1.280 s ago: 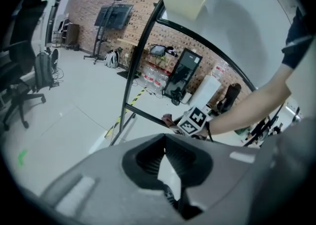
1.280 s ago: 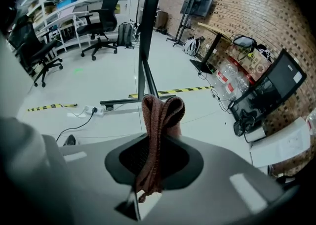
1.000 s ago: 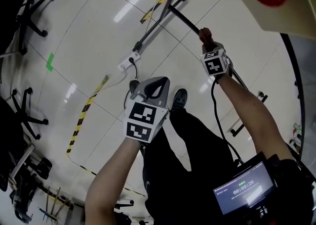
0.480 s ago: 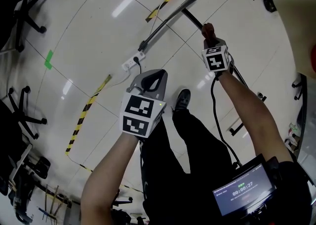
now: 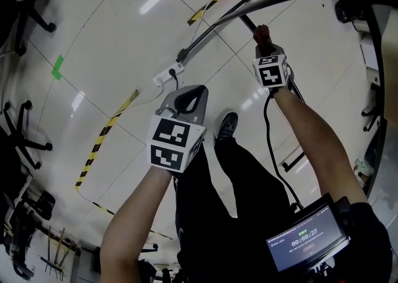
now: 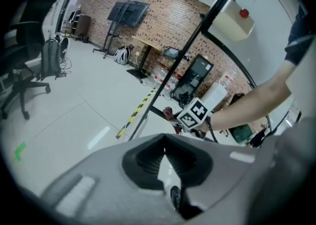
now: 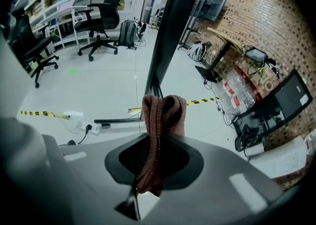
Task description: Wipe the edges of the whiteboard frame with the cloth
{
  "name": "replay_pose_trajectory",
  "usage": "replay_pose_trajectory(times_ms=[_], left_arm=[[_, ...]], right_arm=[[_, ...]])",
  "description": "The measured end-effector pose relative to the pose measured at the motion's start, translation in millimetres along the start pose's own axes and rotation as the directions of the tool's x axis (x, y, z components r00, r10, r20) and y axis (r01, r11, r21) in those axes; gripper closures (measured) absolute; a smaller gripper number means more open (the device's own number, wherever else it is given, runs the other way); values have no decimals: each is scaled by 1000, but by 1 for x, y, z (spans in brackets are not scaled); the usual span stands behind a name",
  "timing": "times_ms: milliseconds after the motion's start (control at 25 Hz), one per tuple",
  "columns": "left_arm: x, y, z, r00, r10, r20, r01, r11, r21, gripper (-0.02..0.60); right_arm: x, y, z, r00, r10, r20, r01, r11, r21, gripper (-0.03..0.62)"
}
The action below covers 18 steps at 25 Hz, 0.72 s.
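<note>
White tiled floor [image 5: 112, 33] fills most of the head view. A brick wall [image 6: 163, 16] runs across the back of the room in the left gripper view. The frame [image 7: 173, 21] is a dark post rising straight ahead of the right gripper, and in the head view it shows as dark bars across the top right.

A person stands over it in dark trousers [image 5: 242, 182], with one shoe [image 5: 226, 125] on the floor and both bare forearms reaching forward. Office chairs [image 5: 25, 145] stand at the left edge of the head view. Yellow-black tape [image 5: 102, 142] lies in strips on the floor. A small lit screen [image 5: 305, 238] sits at the person's chest, bottom right.

The left gripper [image 5: 185, 96] is held low and near the body, well apart from the frame. Its jaws are closed together with nothing between them, and only floor shows past them.

The right gripper [image 5: 265, 51] is further out, up at the frame's bar. Its jaws are clamped on the cloth [image 7: 162, 115], a brown-red knit piece folded over. A bunch of it sticks out past the jaw tips and the rest hangs down between them. In the head view the cloth sits right on the dark bar. It looks to be touching, but contact isn't fully clear. A cable runs back from this gripper along the forearm.

A white power strip [image 5: 166, 76] lies on the floor near the frame's foot. A green mark [image 5: 57, 67] is on the floor at far left.
</note>
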<state>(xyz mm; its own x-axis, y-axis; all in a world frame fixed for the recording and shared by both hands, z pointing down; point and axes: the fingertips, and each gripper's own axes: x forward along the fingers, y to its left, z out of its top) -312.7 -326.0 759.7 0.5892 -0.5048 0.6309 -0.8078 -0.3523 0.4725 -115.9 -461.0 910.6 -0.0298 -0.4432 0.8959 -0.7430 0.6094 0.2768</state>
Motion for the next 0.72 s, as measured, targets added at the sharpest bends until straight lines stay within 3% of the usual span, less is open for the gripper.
replay_pose_trajectory(times_ms=[440, 720], left_arm=[[-15, 28, -2, 1000, 22, 1, -22, 999, -41, 577], [-22, 41, -6, 999, 33, 8, -32, 996, -80, 578]], right_arm=[[17, 14, 54, 1000, 1, 16, -1, 1000, -31, 536], [38, 34, 59, 1000, 17, 0, -17, 999, -44, 537]])
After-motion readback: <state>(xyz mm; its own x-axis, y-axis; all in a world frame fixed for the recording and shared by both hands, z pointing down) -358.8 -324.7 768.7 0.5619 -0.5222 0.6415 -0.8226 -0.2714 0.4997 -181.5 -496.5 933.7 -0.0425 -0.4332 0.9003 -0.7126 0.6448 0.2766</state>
